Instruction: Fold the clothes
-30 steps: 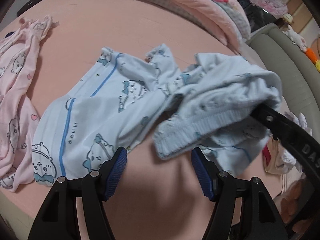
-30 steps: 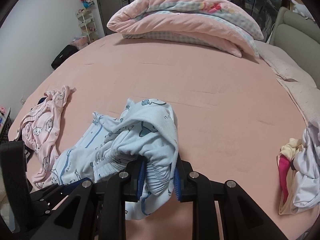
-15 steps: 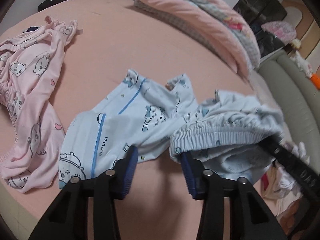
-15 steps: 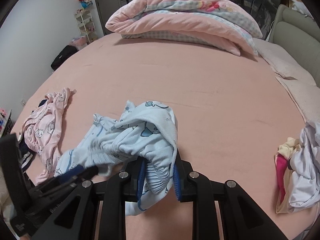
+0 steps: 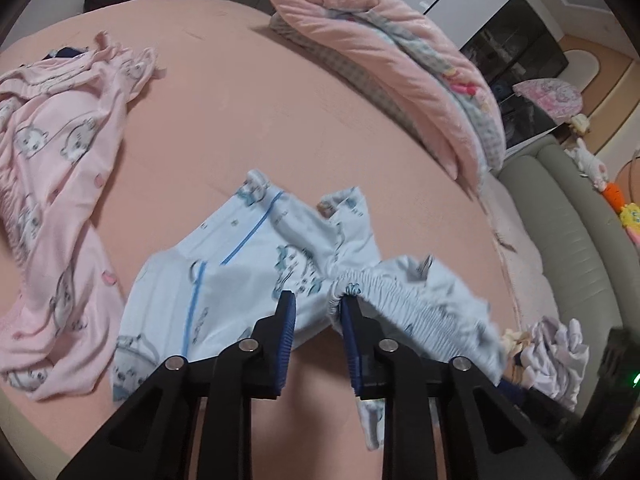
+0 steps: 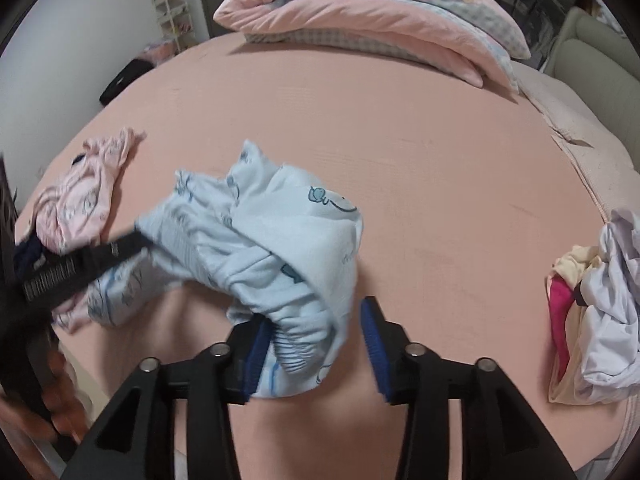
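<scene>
Blue pyjama bottoms bunched; L gripper closing at waistband, R gripper opening around it.

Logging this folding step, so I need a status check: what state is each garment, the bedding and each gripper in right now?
Blue pajama pants: bunched, unfolded, waistband lifted.
Blue pajama top: spread flat on the bed.
Pink pajamas: crumpled, unfolded.
Pink quilt: folded, at the head of the bed.
White clothes pile: heaped, unsorted.
Left gripper: jaws closing at the waistband edge.
Right gripper: jaws opening, waistband between them.
</scene>
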The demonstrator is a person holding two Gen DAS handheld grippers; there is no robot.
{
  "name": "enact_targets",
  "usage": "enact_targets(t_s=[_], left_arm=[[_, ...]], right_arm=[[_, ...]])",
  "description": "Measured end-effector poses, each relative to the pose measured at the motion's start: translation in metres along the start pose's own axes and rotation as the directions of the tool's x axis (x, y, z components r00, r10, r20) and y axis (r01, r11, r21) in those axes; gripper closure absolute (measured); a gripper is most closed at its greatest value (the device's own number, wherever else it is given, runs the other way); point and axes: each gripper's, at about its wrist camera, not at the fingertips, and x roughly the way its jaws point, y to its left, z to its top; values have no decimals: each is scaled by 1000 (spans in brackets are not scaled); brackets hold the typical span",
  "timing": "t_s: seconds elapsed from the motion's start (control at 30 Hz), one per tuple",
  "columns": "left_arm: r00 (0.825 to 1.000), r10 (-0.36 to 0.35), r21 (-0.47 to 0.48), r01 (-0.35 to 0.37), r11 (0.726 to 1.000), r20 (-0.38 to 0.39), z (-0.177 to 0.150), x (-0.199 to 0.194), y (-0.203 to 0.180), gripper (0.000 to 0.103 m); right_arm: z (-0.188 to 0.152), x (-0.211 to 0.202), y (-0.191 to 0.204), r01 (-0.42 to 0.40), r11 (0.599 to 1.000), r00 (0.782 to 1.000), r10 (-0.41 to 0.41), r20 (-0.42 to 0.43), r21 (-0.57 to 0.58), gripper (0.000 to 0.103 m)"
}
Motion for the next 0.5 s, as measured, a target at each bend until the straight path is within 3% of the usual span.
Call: enact_targets(t_s=[0.17,0.5], left_arm=[[1000,12,34,-12,999,-1,2,5,-6,84],[1000,-13,-36,13,999,-1,7,4,6,84]], right_arm=[[-16,4,-2,11,1000,1000,-11,-29,-9,56],[-32,15,-16,42,997,998,-38,-53,72,56]])
